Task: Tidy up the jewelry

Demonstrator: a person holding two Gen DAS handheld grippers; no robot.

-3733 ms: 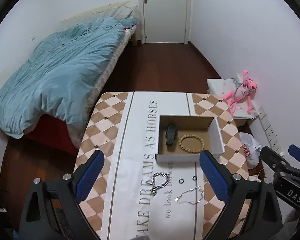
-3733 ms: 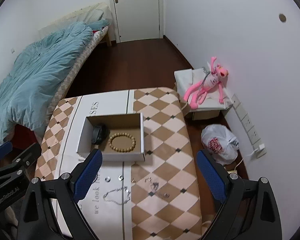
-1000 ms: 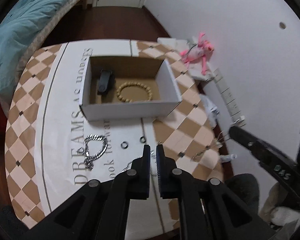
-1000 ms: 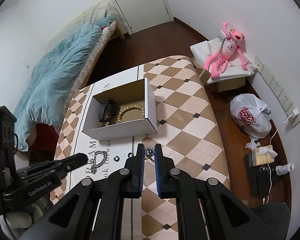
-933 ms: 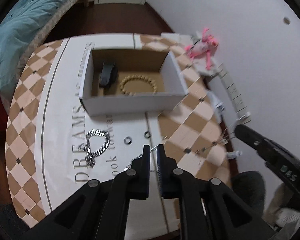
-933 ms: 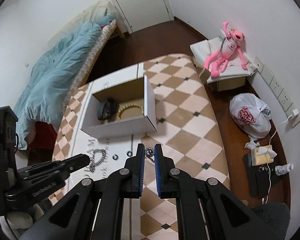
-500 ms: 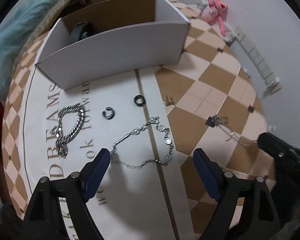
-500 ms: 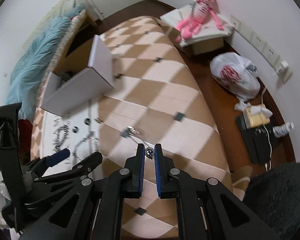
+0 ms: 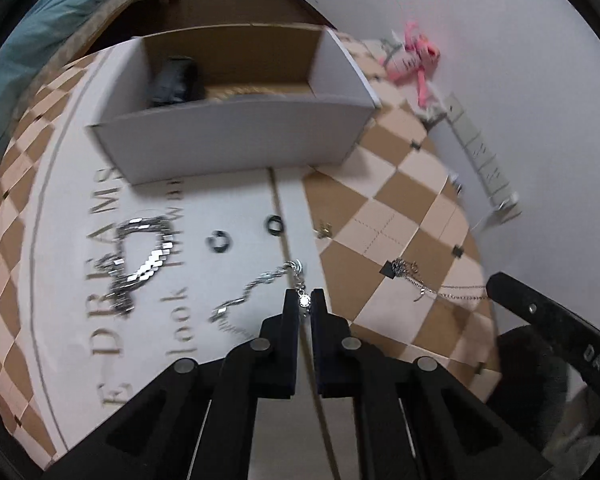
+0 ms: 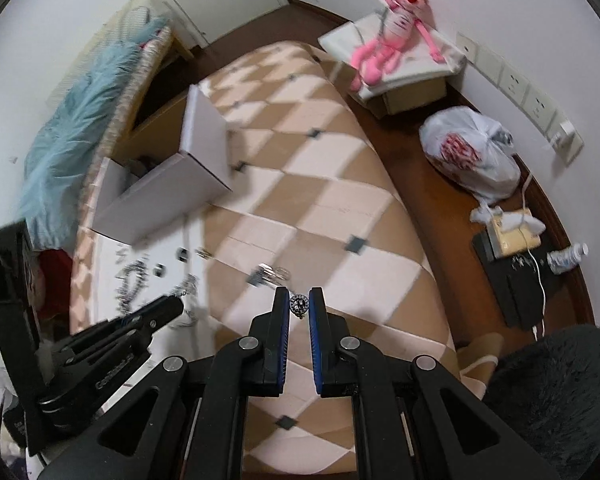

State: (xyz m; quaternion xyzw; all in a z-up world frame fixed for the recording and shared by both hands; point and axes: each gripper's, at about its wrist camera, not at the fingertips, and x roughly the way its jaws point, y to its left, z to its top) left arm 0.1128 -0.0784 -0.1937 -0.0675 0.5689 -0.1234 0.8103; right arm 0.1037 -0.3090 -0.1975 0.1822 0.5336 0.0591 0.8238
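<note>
Since half a second ago the left gripper (image 9: 305, 303) has dropped to the surface (image 9: 392, 200) and its jaws, just now closing, pinch a disc on the thin chain (image 9: 256, 286). That chain trails up and left from the tips (blurred). The right gripper (image 10: 299, 305) stays clenched on a small round charm (image 10: 299, 304). The box (image 9: 236, 136) sits beyond

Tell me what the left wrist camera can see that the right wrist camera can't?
Only the left wrist view shows inside the box: a dark thing and beads. Only the right wrist view shows the white bag and bottle on the floor. Both show the chunky silver chain, pink toy and both shut grippers: left gripper, right gripper.
</note>
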